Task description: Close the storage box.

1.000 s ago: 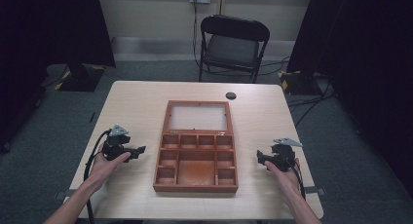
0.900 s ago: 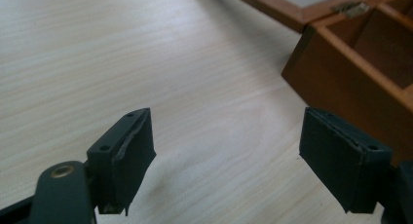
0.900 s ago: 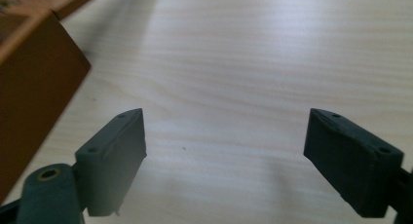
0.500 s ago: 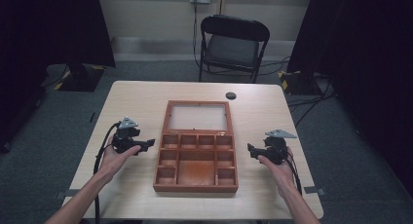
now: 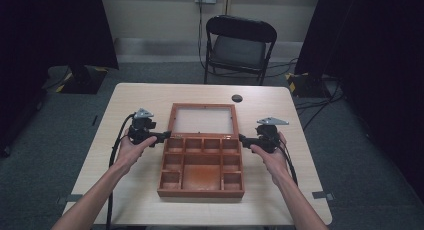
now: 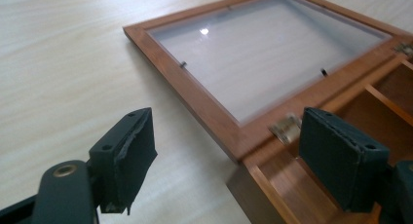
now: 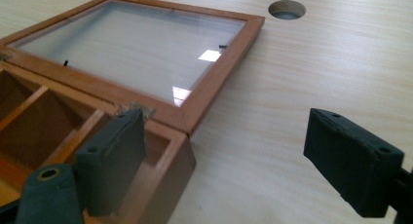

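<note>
Item 1, wooden box (image 5: 201, 166): lies open in the middle of the table (image 5: 150, 97), nearer your edge than the far one. Its tray is split into a row of small compartments along the hinge side, smaller ones down both sides and one large bay in the centre; all bare wood.

Item 2, glazed lid (image 5: 203, 119): folded right back and lying flat on the surface beyond the tray, toward the far edge, joined to it by small metal hinges (image 6: 286, 126). A wooden frame surrounds a clear pane that reflects the ceiling light.

Item 3, your left gripper (image 5: 163, 136): held at the tray's left back corner, at the hinge line. Jaws are spread apart with nothing clamped; one pad hangs over bare table, the other over the corner compartment.

Item 4, your right gripper (image 5: 243, 139): mirrored at the tray's right back corner. Jaws likewise released, gripping nothing; one pad stands above the corner compartment, the other over bare table.

Item 5, round cable hole (image 5: 236, 98): in the table just beyond the lid's far right corner.

Item 6, folding chair (image 5: 238, 46): on the floor behind the table's far edge.
</note>
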